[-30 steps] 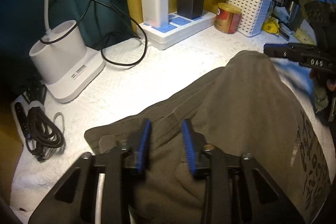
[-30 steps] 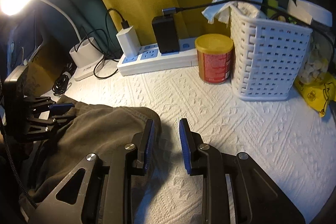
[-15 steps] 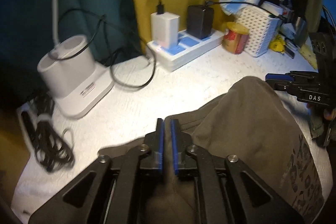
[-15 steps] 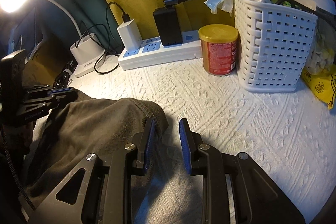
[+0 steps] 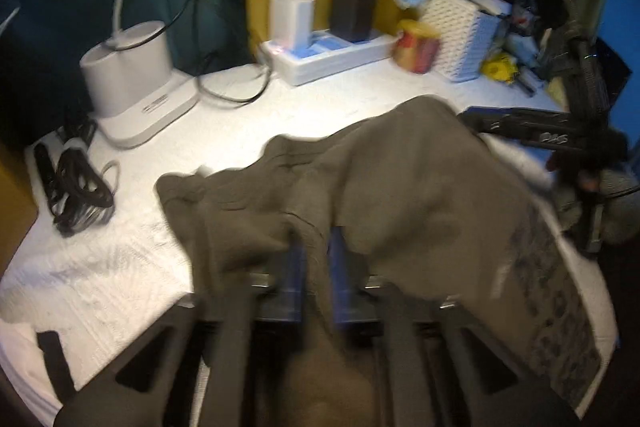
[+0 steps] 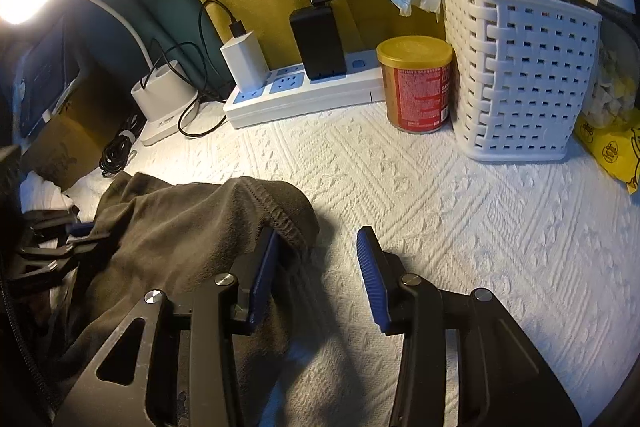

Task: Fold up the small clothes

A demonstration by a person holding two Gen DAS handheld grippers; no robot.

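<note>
An olive-brown garment (image 5: pixel 400 195) lies bunched on the white textured cloth (image 6: pixel 440 211); a printed pattern shows on its right part. My left gripper (image 5: pixel 318 263) is shut on a fold of the garment, which drapes over its blue pads. The view is blurred. My right gripper (image 6: pixel 318 259) is open; its left finger (image 6: pixel 264 267) lies under the garment's hemmed edge (image 6: pixel 276 215), its right finger over bare cloth. The right gripper also shows at the right of the left wrist view (image 5: pixel 520 127).
At the back stand a white power strip (image 6: pixel 304 95) with two chargers, a red can with a gold lid (image 6: pixel 416 83), a white woven basket (image 6: pixel 516 75) and a yellow packet (image 6: pixel 616 147). A white lamp base (image 5: pixel 136 87) and coiled black cable (image 5: pixel 76 187) sit left.
My left gripper closed on the garment and pulled it back and up, bunching it. My right gripper's jaws opened wider, and the hem slid over its left finger.
</note>
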